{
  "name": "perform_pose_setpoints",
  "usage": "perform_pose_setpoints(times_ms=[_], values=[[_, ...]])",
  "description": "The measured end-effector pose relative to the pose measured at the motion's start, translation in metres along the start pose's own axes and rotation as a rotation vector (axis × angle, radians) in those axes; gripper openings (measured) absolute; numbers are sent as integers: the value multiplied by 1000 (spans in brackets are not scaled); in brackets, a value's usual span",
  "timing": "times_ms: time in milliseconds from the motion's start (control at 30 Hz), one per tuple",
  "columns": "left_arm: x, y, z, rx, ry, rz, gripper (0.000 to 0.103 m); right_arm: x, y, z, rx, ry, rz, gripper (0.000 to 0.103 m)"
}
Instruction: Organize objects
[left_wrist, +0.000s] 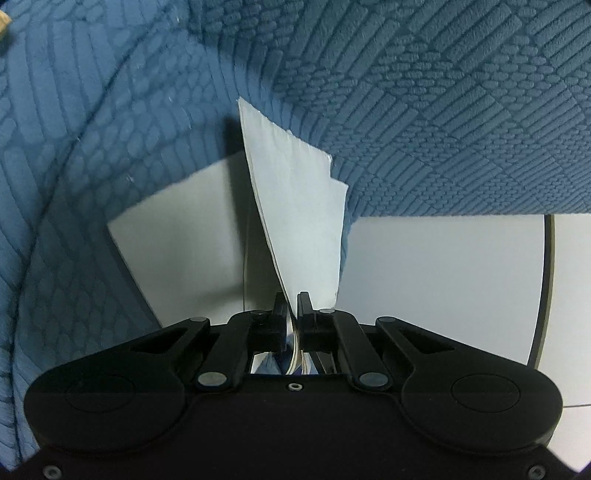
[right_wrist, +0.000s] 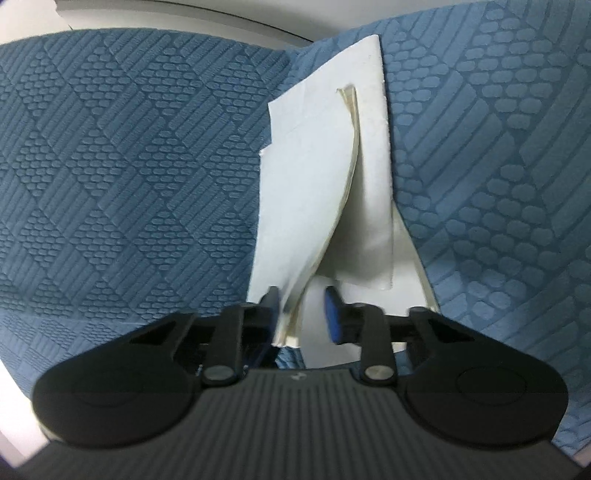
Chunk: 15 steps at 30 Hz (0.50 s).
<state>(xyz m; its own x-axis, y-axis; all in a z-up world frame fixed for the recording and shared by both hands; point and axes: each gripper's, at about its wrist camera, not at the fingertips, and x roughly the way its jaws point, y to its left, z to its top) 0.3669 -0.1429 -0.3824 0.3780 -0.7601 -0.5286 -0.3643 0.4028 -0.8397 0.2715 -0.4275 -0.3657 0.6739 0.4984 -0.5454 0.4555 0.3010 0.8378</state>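
At lower centre, the left claw was pressed together on a thin white paper sheet. The right claw was spread around the stacked white sheets, one finger touching them. Blue patterned fabric was draped across a white tabletop.

White, smooth tabletop, bare patches visible near the left camera and as a pale strip along the far edge in the right view. Dark curved seam crosses the surface at right. Blue textured cloth with embossed brick-and-diamond pattern lies on it, covering most of the top; its edge runs straight across the bare white at right. Flat white sheet rests on the cloth, near left. Whether the upright white folded papers touch the surface cannot be told.
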Motion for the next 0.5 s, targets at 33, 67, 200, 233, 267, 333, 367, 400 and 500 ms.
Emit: perform_pose_setpoints(times_ms=[33,67,200,233,267,333,367,400,500], values=[[1,-1,-1,3,2,3,4,0,0,-1,4,0,6,19],[1,-1,-2,2,2,4,5,0,0,-1,3,3,8,17],[3,3,-1,-17,8,6,13,5,4,-1,-11,37,13,9],[2,5,-1,-26,11,0,15,4,5,-1,-16,37,17,9],[2,6,-1,-31,11,-6,17,2,7,-1,-34,37,16,8],[1,6,0,-32,12,-9,23,-2,12,-1,-67,33,18,6],[1,7,0,-35,11,-14,30,-4,14,-1,-79,34,23,6],[0,7,0,-42,7,-22,32,-6,14,-1,-86,39,25,5],[-4,9,0,-64,2,-51,32,-13,19,-3,-104,57,43,5]])
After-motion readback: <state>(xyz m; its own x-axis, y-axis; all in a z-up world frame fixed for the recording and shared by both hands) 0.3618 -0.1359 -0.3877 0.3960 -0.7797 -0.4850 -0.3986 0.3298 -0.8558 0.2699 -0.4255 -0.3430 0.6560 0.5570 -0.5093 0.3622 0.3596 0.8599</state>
